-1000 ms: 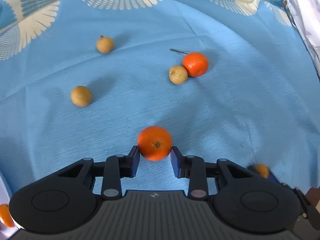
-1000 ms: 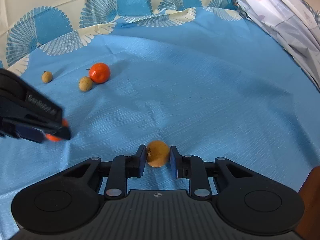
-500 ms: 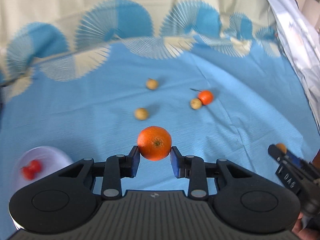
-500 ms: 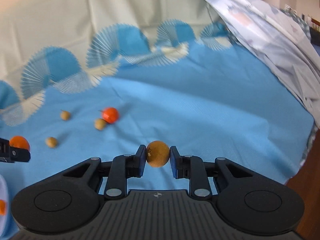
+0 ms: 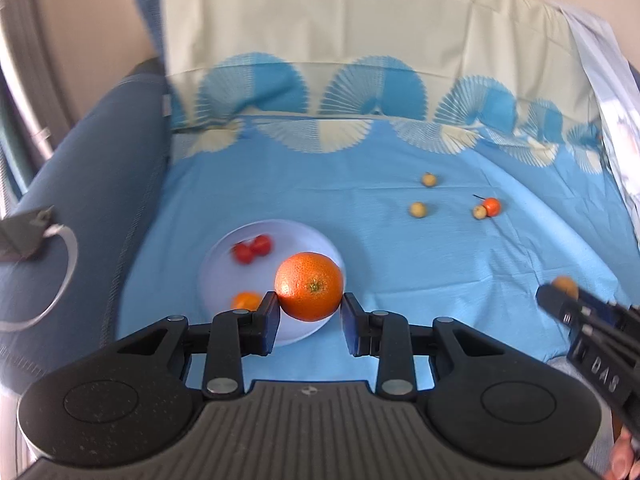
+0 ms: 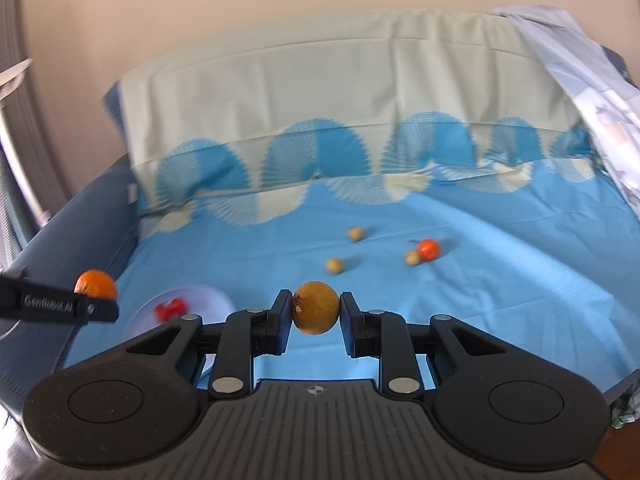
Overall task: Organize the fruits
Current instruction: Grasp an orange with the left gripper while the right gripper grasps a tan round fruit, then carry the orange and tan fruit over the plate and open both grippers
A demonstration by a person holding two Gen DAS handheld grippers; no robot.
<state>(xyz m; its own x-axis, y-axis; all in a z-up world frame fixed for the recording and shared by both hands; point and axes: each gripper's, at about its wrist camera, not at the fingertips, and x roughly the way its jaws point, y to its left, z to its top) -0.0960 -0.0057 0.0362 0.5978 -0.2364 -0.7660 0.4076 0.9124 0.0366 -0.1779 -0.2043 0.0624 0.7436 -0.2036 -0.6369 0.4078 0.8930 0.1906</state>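
My left gripper is shut on an orange and holds it in the air above the near edge of a pale round plate. The plate holds two red cherry tomatoes and a small orange fruit. My right gripper is shut on a brown longan, raised above the blue cloth. It shows at the right edge of the left wrist view. On the cloth far right lie a small orange and three longans.
A blue patterned cloth covers the seat. A dark blue sofa arm rises on the left with a grey adapter and white cable on it. A cream backrest cover stands behind. A light sheet hangs at right.
Both grippers have lifted their fruits off the cloth and pulled back. The left gripper has swung left, so the plate now lies under the orange.
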